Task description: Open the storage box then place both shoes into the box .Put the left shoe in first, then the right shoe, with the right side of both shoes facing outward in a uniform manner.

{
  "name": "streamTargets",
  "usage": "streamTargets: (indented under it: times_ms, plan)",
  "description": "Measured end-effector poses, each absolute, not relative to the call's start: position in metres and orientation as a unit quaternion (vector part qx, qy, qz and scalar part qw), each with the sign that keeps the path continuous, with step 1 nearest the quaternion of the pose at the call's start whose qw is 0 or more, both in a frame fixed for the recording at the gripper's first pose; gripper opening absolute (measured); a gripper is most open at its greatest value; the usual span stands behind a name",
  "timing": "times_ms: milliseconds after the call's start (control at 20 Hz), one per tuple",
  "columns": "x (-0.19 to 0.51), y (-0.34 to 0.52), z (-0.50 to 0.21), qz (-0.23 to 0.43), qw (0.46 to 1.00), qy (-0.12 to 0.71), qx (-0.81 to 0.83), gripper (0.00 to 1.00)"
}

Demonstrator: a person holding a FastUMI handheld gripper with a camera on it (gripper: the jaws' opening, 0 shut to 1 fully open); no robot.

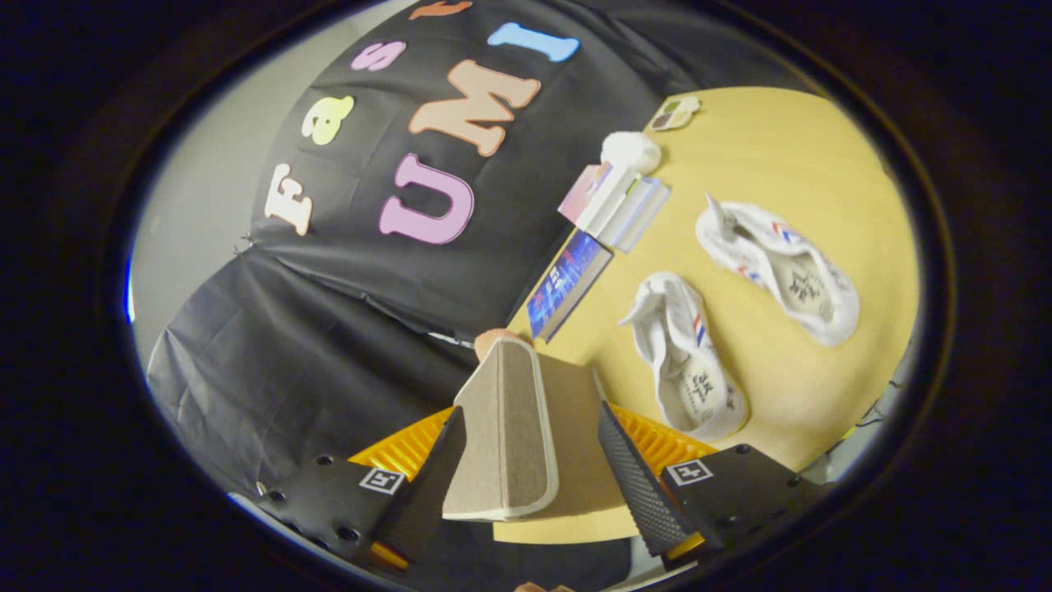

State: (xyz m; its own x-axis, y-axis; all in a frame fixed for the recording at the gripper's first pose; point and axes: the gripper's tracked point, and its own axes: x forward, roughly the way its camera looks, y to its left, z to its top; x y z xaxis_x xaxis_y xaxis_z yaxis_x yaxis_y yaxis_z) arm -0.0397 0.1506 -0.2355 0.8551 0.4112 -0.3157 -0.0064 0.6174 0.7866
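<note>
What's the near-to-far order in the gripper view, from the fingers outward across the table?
Fingers open on either side of the tan box flap → nearer white shoe → farther white shoe → stack of books → white ball-like object → small palette-like item.

A tan box lid [505, 432], edge-on and lifted, stands between the fingers of the hand-held gripper [530, 460], which sit apart on either side of it. Beyond the lid, two white shoes lie on the yellow worktop [805, 148], openings showing: near shoe [686, 358], far shoe [777, 267].
</note>
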Motion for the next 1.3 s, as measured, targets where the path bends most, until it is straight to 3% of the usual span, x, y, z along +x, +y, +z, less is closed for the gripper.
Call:
streamTargets:
  times_ms: [700, 800, 1300]
  plan:
    - [-0.056, 0.217, -0.296, 0.152, 0.721, 0.309, 0.601, 0.96]
    - [-0.054, 0.218, -0.295, 0.149, 0.708, 0.306, 0.618, 0.74]
    - [-0.049, 0.225, -0.294, 0.172, 0.678, 0.323, 0.638, 0.43]
